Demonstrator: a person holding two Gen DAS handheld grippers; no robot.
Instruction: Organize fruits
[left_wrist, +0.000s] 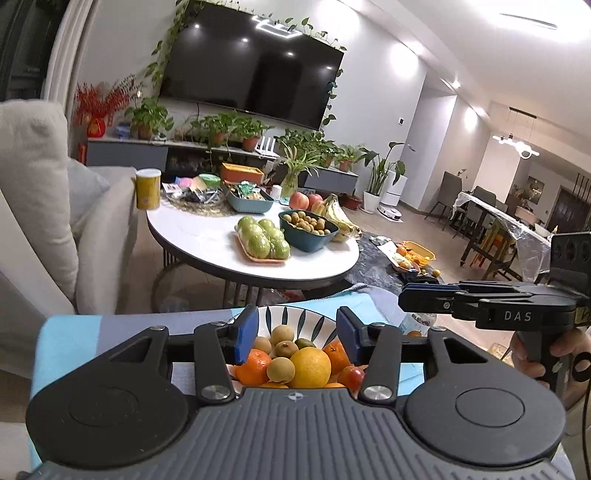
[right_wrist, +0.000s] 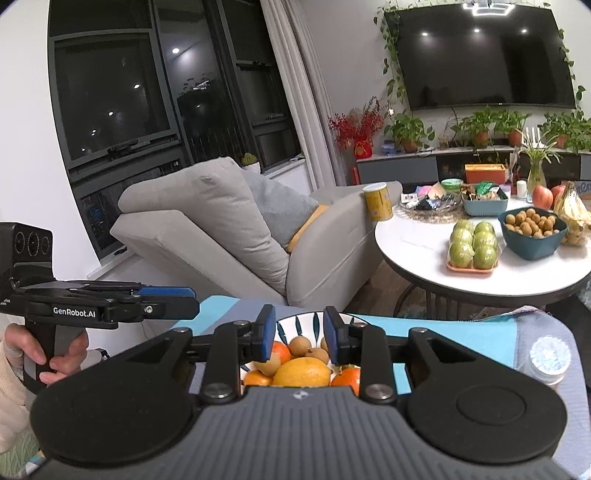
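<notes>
Left tongs (left_wrist: 297, 338), right tongs (right_wrist: 300, 334) agape, empty; below them, bowl (left_wrist: 295, 318): one lemon (left_wrist: 310, 367), three visible oranges (left_wrist: 253, 366), several longans (left_wrist: 282, 336).

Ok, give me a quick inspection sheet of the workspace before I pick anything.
Surface: blue and grey cloth under the bowl.
Job's things: patterned bowl holding a lemon, mandarins and longans, all mixed.
Clutter: clear lidded jar on the cloth to the right.
Grippers: left gripper and right gripper both over the bowl, jaws open, holding nothing.
Cables: thin dark cable below the right hand.
Surroundings: round white table with green fruit on a tray, a teal longan bowl and bananas; grey sofa; wall TV.
</notes>
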